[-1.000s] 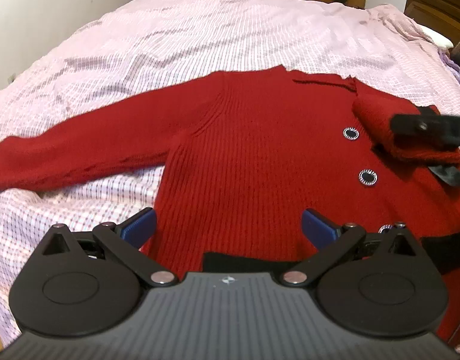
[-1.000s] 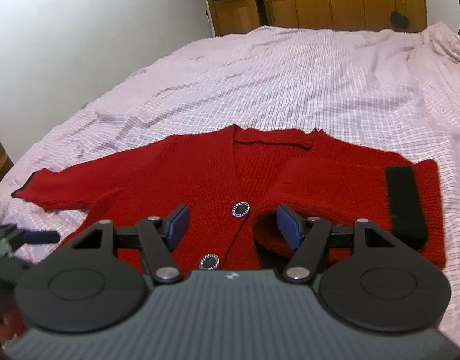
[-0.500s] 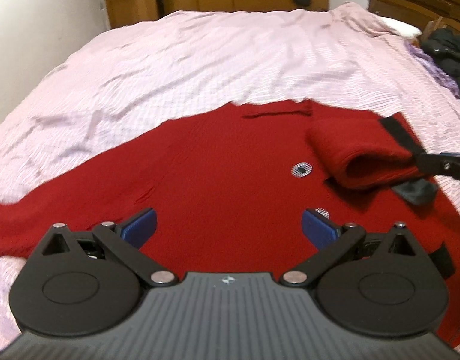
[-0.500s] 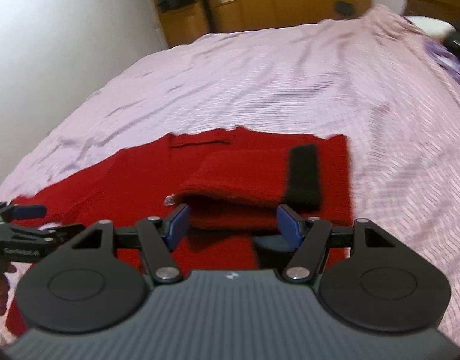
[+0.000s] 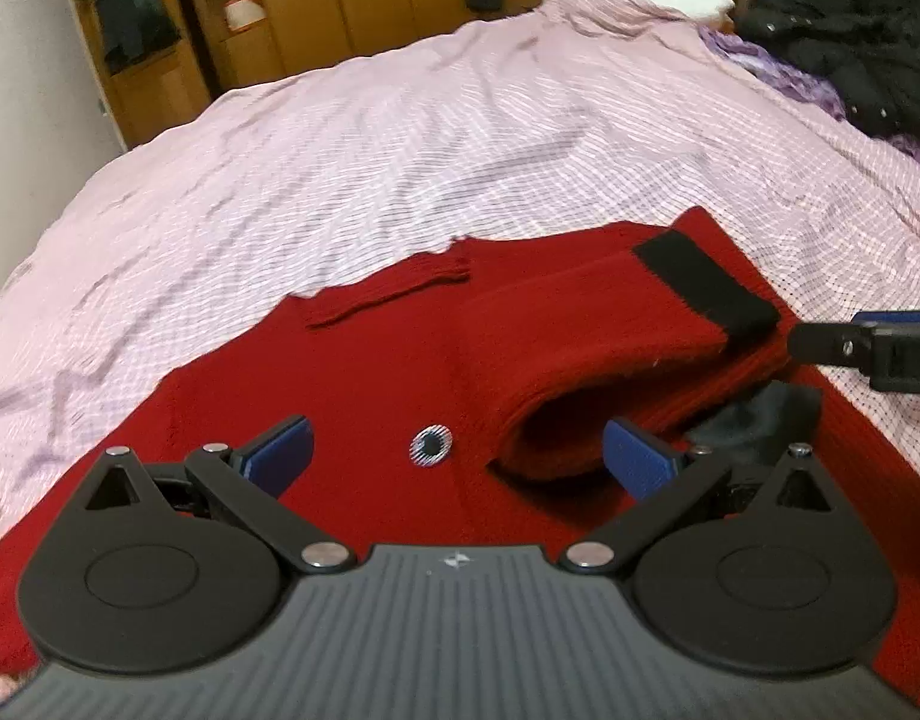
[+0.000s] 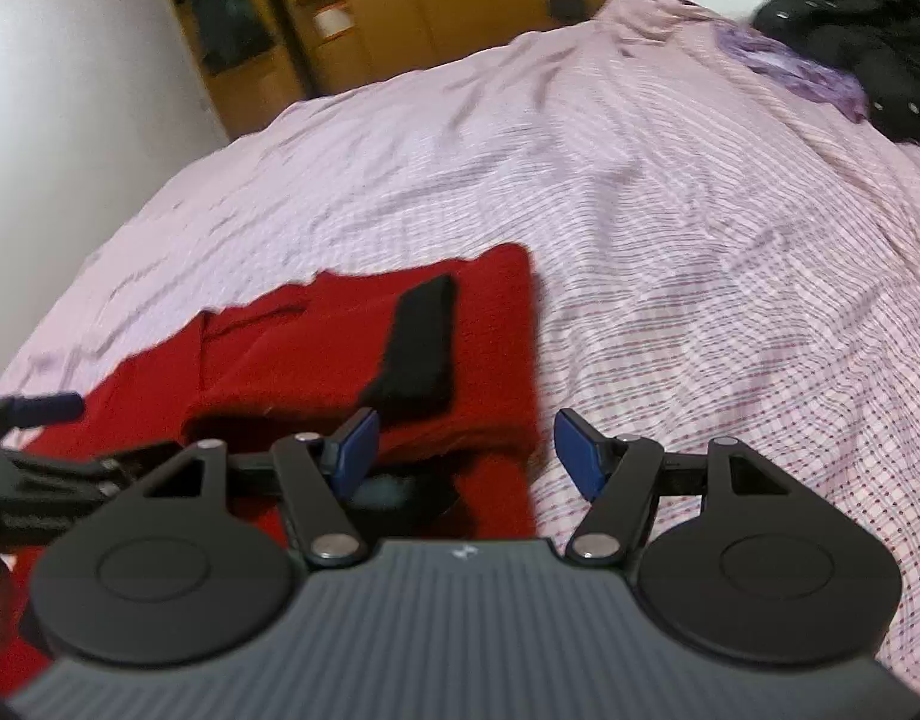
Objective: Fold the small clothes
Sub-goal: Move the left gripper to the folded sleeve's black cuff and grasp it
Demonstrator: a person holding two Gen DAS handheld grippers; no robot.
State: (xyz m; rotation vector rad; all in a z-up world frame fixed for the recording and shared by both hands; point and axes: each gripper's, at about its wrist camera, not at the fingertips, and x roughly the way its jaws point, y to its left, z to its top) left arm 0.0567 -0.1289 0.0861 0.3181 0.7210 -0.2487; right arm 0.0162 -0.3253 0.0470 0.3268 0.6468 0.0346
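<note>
A red knit cardigan (image 5: 363, 372) lies flat on the pink checked bedsheet (image 5: 399, 150). One sleeve (image 5: 598, 354) is folded across its front and ends in a black cuff (image 5: 706, 288). A round button (image 5: 432, 447) shows beside the fold. My left gripper (image 5: 460, 456) hovers open over the cardigan's front, nothing between its blue pads. My right gripper (image 6: 466, 453) is open over the cardigan's (image 6: 303, 348) right edge, just below the black cuff (image 6: 420, 348), gripping nothing. Each gripper shows in the other's view: the right gripper (image 5: 868, 348) at the right edge, the left gripper (image 6: 39, 438) at the left.
A pile of dark clothes (image 5: 850, 30) and a purple cloth (image 5: 778, 72) lie at the bed's far right, next to a white pillow (image 5: 682, 0). Wooden wardrobes (image 5: 339, 0) stand behind the bed. Bare sheet (image 6: 730, 300) stretches to the right of the cardigan.
Both grippers have moved to the right and rolled. The spread-out sleeve has left the left wrist view. The right gripper now sits at the cardigan's right edge instead of over its middle.
</note>
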